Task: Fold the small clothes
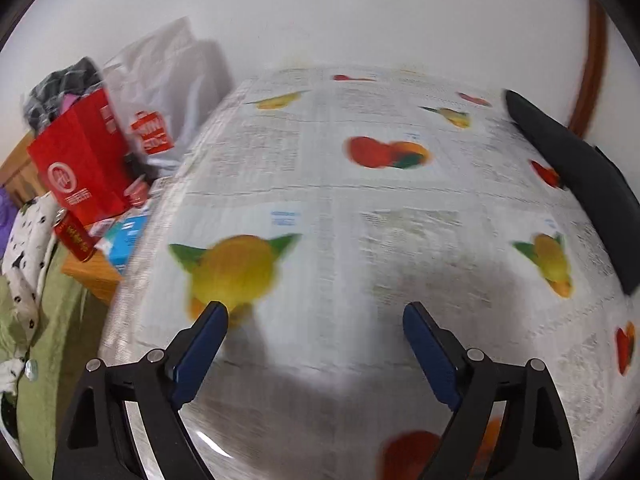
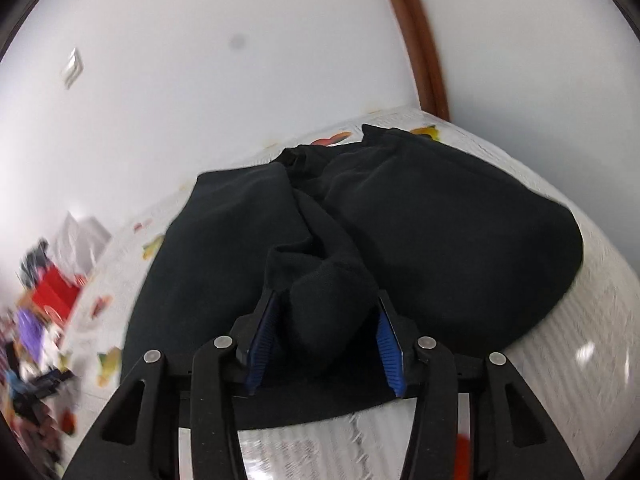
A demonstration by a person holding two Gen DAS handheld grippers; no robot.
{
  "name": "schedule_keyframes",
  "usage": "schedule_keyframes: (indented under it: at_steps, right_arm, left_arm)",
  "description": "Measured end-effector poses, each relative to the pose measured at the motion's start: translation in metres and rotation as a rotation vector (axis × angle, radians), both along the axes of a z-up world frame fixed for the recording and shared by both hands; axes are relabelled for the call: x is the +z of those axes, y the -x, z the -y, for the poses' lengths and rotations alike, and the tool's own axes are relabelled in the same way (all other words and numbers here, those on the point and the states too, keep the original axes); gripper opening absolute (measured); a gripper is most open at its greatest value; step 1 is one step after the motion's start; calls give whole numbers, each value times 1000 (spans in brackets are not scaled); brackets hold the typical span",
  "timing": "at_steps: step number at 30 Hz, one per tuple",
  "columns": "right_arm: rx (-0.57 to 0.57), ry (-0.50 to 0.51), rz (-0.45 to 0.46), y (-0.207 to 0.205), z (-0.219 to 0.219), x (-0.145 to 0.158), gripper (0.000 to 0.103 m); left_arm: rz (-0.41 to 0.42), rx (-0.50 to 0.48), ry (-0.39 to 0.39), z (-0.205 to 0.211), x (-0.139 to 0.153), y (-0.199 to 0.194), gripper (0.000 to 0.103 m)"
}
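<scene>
Black garment (image 2: 420,220) covers most of the right wrist view, spread over the far right part of the table (image 1: 320,184) w/ its fruit-print cover, up near the wall. In the left wrist view only its edge shows, at the right rim.

Biggest risk, judged from here: the right gripper (image 2: 326,332) has a thick bunched roll of the cloth between its blue pads, not a clean edge or corner. If that wad is lifted and carried across, the fold would prob. come out lopsided, w/ hidden layers dragged along underneath. The roll fills the gap pad to pad, so I read the jaws as clamped on it, partly closed (how firm the pinch is can't be told). Thick soft fabric could also creep out mid-move.

Next risk: the left gripper (image 1: 316,316) hangs over bare cover w/ its fingers wide apart, holding nothing, well apart from the cloth. W/ no second anchor, the whole piece may slide on the glossy cover instead of folding.

Smaller one: both views are blurred, so aim is uncertain.

Look of the cloth: matte black, fleece-like, soft. Rumpled, w/ a deep crease running from the roll up toward the far edge. Two rounded lobes sit either side of the crease. What kind of garment, can't tell.
</scene>
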State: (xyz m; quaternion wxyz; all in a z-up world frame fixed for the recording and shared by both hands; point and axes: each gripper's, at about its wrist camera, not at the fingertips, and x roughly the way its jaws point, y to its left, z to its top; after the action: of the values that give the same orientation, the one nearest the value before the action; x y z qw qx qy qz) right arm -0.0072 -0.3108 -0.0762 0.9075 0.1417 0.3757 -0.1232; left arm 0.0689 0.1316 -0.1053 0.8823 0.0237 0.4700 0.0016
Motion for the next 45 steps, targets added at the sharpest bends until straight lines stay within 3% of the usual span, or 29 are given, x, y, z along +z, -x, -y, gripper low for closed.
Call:
schedule_keyframes:
  at_steps: [1,2,3,10,18,21,24,27,31,34,37,42,45]
  right_arm:
    - [3,1,-7,-1,3,-3,44]
    - [7,7,-10,-3,4,-4,27]
    - [10,25,-18,-4,4,-6,23]
    - [39,99,-36,-9,-1,-13,23]
    - [45,79,-41,-10,2,-15,23]
    - [44,63,-36,-10,4,-15,23]
    - [43,38,-30,-8,7,-16,25]
    - [42,42,-32,-9,7,-16,27]
    - [44,57,-33,-9,5,-16,26]
    - [67,79,-39,-12,-1,-15,18]
    - [88,77,-62,-19,-8,-17,16]
    - [110,-85,-44,-28,-20,-21,16]
    - [161,-113,-50,-39,-45,-24,16]
  left_arm:
    - [7,-22,-2,13,4,4,88]
    - [15,-37,3,20,7,6,88]
    - [23,-59,15,31,10,9,88]
    - [66,-254,84,135,31,17,87]
    - [46,-486,147,249,26,25,84]
    - [23,-514,132,280,16,21,84]
    - [4,-503,138,298,8,13,77]
    - [-6,-471,168,304,2,5,65]
    - [-11,-417,217,300,-2,0,39]
    - [-22,-405,264,289,1,-2,26]
    - [-11,-404,256,279,3,-2,22]
    - [1,-355,277,239,7,-1,20]
    - [8,-315,267,203,9,0,20]
